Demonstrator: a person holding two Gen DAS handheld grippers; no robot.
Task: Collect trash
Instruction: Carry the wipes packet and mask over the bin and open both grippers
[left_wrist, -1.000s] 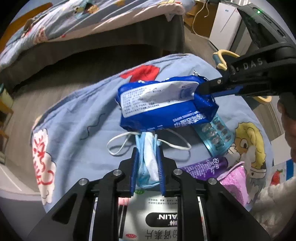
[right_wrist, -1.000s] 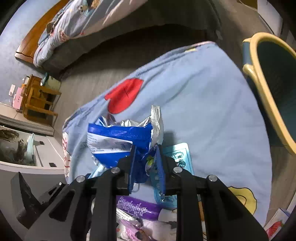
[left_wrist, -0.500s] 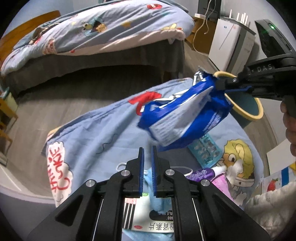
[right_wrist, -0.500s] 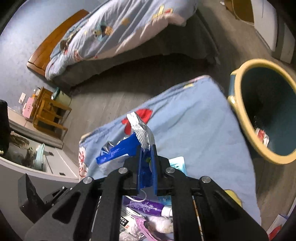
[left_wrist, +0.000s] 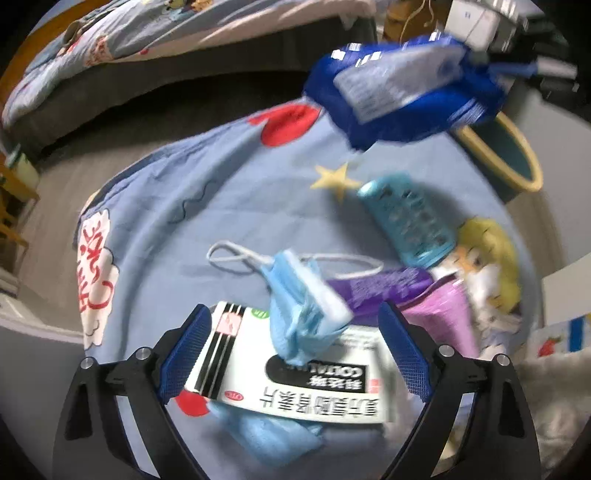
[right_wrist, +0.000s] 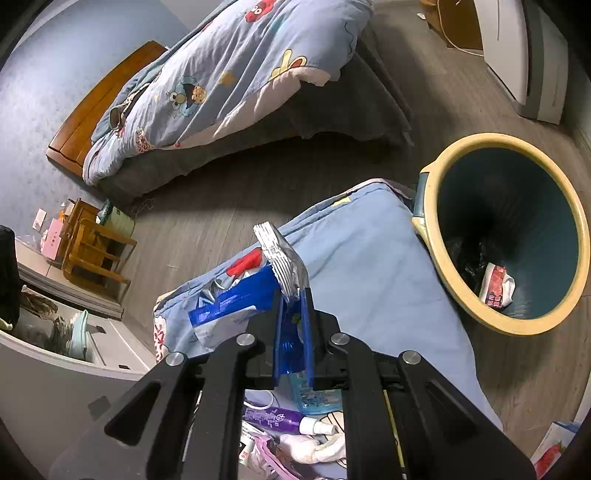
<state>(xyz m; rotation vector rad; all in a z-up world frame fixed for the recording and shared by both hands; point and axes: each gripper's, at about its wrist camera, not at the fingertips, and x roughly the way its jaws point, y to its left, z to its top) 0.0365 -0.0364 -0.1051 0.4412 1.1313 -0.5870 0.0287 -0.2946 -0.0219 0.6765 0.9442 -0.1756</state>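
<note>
Since 1 second ago the blue wipes packet has gone from lying on the blue cartoon sheet to hanging in the air above it, and the left gripper, then clamped on the blue face mask, has let it go.

Left gripper: jaws opening, now spread wide. The face mask lies crumpled between them, touching neither pad, draped across the top of a white medicine box on the sheet. Its white ear loops trail out to both sides.

Right gripper: pads pressed together on the crimped foil end of the wipes packet, which hangs off to the left of the jaws, clear of the sheet.

Bin: yellow rim, dark teal inside, standing on the floor just beside the sheet's edge, to the right of the right gripper. 1 red-and-white wrapper lies at its bottom.

Other litter on the sheet: a teal blister pack, a purple tube and a pink wrapper, all lying close together to the right of the mask.
</note>
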